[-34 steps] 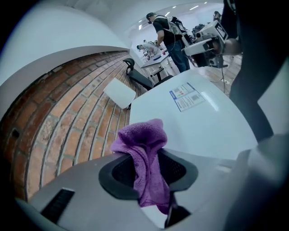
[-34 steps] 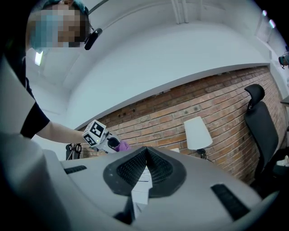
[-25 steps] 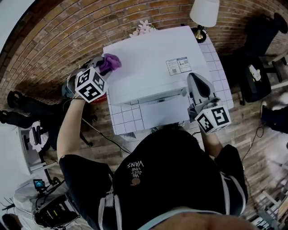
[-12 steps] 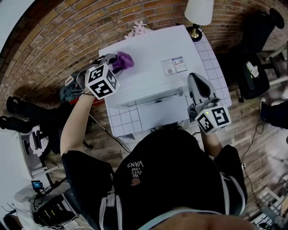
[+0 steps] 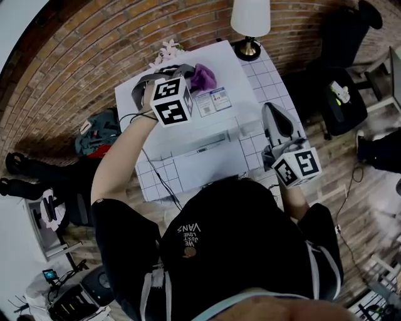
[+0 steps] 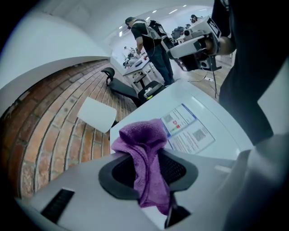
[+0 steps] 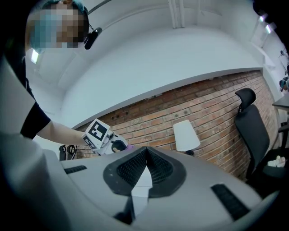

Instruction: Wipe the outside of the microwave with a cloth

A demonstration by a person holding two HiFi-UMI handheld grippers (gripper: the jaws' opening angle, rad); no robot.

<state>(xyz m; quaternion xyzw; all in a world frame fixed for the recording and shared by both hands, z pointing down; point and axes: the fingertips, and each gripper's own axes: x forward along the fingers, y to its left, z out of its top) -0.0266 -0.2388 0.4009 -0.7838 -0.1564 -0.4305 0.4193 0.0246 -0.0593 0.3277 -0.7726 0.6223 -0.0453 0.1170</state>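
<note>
Your left gripper (image 5: 190,72) reaches across the top of the microwave (image 5: 178,135), its jaws closed tight on a purple cloth (image 5: 203,76). In the left gripper view the cloth runs down between the two dark pads, and its bunched free end rests on the white top ahead of them. Seen from your head, the cloth sits toward the 12 o'clock edge of the microwave top, near the brick wall (image 5: 88,56), with the printed label (image 5: 212,101) just beside it at its 5 o'clock. Your right gripper (image 7: 145,153) hangs apart from the work at the microwave's 3 o'clock, over the tiled table (image 5: 258,143). Its jaws meet at the tips and nothing is between them. A lamp (image 5: 250,15) with a white shade stands on the table at the microwave's 1 o'clock, and a small pale flower (image 5: 168,49) shows at its 11 o'clock against the wall. On the wooden floor at 9 o'clock lies a grey-blue bag (image 5: 97,131), and a dark office chair (image 5: 341,94) stands well apart at 3 o'clock.
</note>
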